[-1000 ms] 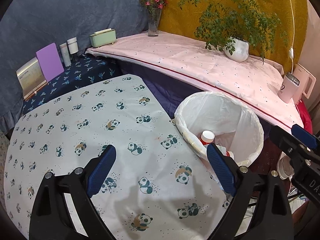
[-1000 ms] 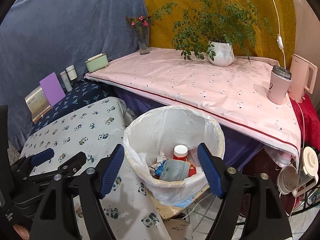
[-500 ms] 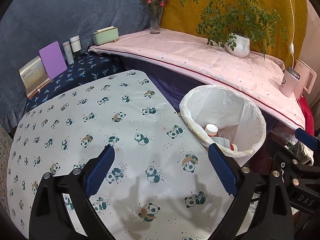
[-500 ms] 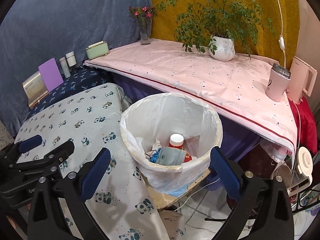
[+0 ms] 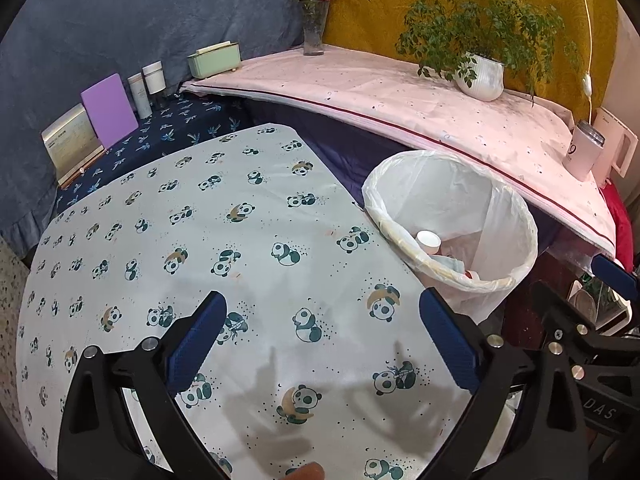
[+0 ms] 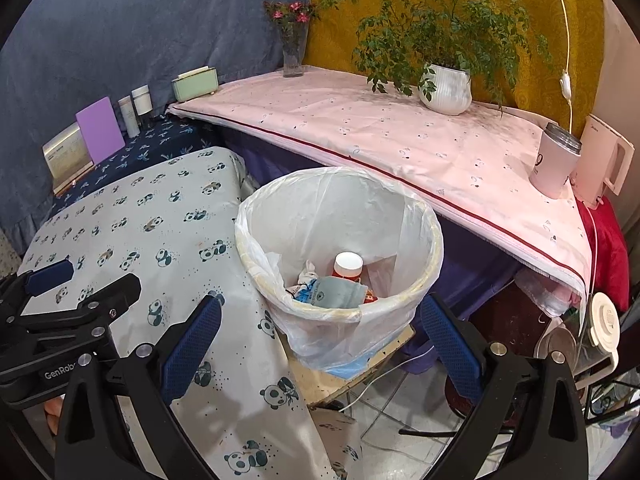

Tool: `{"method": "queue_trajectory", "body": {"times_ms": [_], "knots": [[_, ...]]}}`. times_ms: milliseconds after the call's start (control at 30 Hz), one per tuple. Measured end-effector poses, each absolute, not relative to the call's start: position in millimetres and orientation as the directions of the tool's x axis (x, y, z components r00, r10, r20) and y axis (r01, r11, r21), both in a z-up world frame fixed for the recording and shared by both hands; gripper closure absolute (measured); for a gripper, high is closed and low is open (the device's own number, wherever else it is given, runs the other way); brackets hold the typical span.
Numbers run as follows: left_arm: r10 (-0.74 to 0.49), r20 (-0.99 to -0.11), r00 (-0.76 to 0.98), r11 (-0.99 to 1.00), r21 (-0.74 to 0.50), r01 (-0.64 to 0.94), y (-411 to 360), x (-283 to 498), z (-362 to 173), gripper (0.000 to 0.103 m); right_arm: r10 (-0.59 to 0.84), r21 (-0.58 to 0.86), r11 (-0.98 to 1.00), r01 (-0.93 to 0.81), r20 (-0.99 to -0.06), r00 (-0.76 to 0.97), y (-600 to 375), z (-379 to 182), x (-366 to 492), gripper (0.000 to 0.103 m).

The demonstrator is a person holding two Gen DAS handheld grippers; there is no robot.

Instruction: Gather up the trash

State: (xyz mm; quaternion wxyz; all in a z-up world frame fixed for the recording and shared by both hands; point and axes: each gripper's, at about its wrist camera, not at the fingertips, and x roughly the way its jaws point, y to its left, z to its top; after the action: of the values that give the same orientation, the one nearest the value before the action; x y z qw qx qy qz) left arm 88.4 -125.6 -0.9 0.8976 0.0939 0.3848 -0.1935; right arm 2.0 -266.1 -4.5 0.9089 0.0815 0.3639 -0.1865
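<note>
Both claws gape empty: the left claw (image 5: 322, 334) above the panda-print worktop (image 5: 208, 240), the right claw (image 6: 320, 330) over the lined trash bin (image 6: 340, 312) holding discarded packaging.

A potted plant (image 6: 444, 88), a flower vase (image 6: 293, 54), a pink tumbler (image 6: 554, 166) and a green box (image 6: 195, 84) stand on the pink-clothed shelf (image 6: 400, 140).
</note>
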Motion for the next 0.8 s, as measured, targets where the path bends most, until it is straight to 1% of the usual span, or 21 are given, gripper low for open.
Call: {"method": "queue_trajectory", "body": {"times_ms": [467, 800], "knots": [[-0.235, -0.739, 0.632, 0.914, 0.054, 0.402, -131, 83, -12, 0.01, -0.29, -0.004, 0.913, 0.408, -0.709, 0.642, -267, -16, -1, 0.007], [-0.235, -0.737, 0.633, 0.915, 0.051, 0.4, -133, 80, -14, 0.01, -0.299, -0.012, 0.91, 0.414, -0.711, 0.636, -268, -19, -5, 0.007]]}}
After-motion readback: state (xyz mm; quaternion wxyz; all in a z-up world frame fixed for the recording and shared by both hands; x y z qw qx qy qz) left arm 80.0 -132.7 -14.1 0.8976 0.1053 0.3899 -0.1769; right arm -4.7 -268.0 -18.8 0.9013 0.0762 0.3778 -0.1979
